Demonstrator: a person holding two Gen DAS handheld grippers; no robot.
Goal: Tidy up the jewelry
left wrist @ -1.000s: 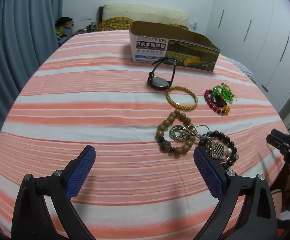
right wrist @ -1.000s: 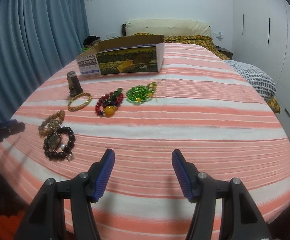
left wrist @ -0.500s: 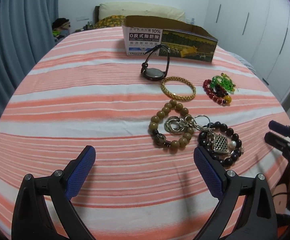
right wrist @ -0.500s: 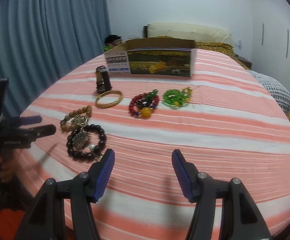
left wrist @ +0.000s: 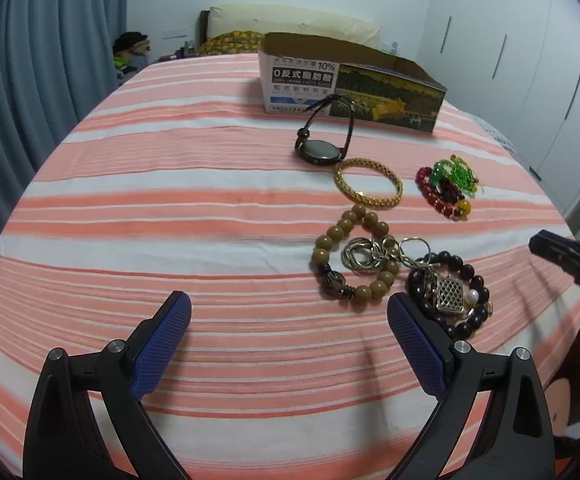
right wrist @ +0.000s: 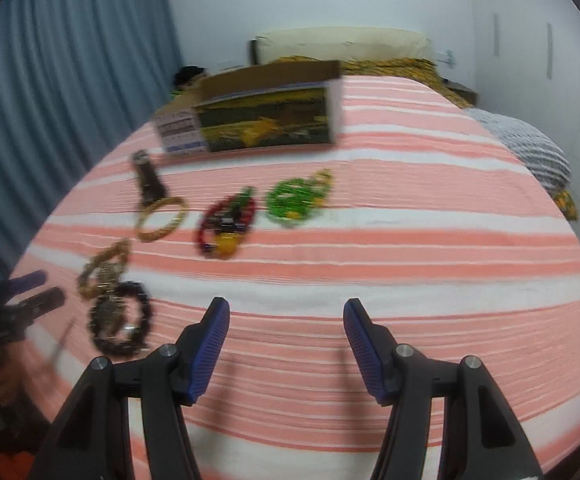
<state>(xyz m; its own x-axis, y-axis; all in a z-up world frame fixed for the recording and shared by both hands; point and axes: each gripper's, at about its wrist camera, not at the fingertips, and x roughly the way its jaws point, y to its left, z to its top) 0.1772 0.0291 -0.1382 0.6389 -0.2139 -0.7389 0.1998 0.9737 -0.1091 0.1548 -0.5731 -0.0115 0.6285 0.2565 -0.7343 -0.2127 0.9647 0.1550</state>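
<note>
Jewelry lay loose near the cardboard box [left wrist: 354, 76]; both the left gripper [left wrist: 287, 330] and right gripper [right wrist: 285, 338] stood apart, empty. The keyring [left wrist: 374, 254] overlapped the wooden bead bracelet [left wrist: 354, 258] and dark bead bracelet [left wrist: 450, 296], so lifting one could drag the others.

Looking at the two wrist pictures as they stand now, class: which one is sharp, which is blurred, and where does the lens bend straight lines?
Left wrist view: sharp; box lettering and wooden bead bracelet crisp. Right wrist view: smeared by motion; green bead bracelet and box streaked. Both views: fisheye bows the bedspread stripes and darkens the corners.
</note>
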